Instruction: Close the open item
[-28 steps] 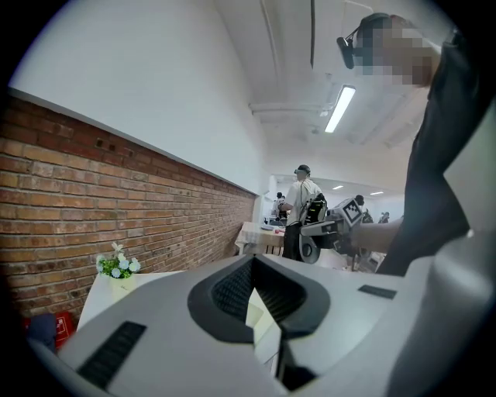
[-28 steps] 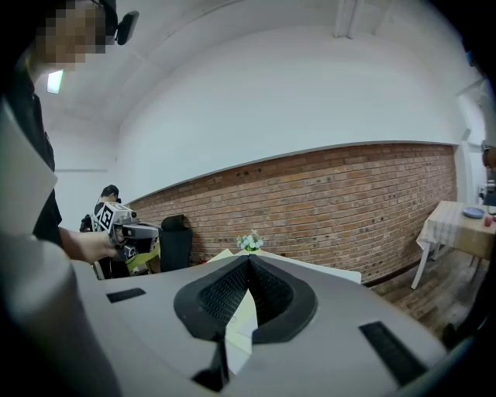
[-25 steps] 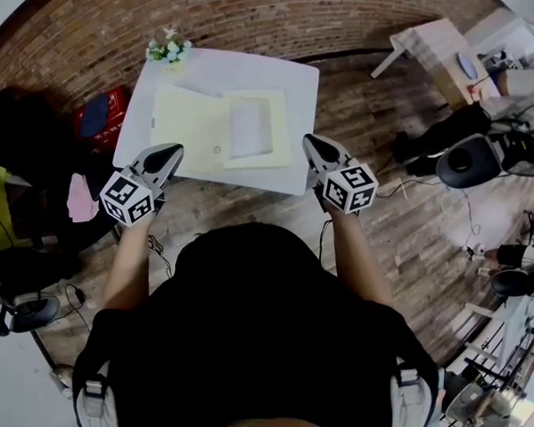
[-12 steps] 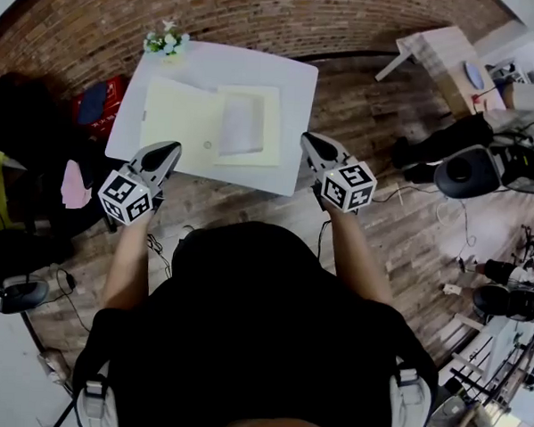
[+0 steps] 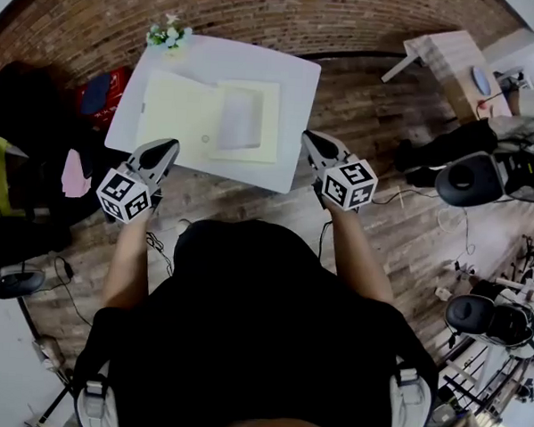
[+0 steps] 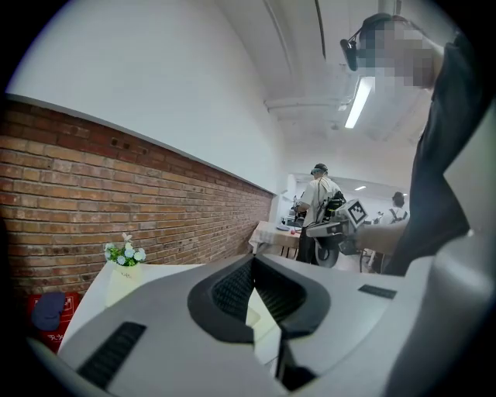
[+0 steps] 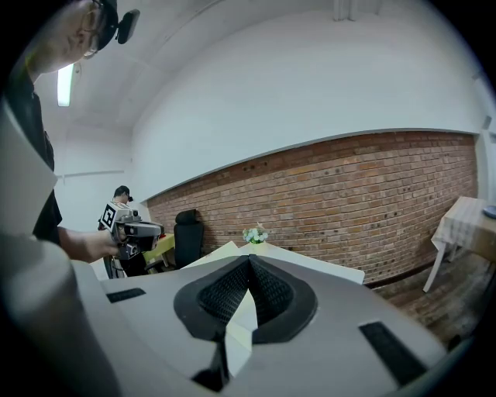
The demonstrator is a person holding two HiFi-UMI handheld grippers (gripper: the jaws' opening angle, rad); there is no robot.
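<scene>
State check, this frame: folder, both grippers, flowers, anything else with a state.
folder: open, lying flat on the table, untouched.
white sheet: lying in the folder's right half.
left gripper: shut, empty, clear of the folder.
right gripper: shut, empty, clear of the folder.
flowers: upright at the table's far left corner.

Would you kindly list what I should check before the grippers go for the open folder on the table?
1. Folder lying open on table: ok.
2. Left gripper empty: ok, jaws together.
3. Right gripper empty: ok, jaws together.
4. Grippers at the folder: not ok, both apart from it.
5. Flowers clear of the folder: ok, far corner.
6. Pale panel inside the folder loose or fixed: cannot tell.
</scene>
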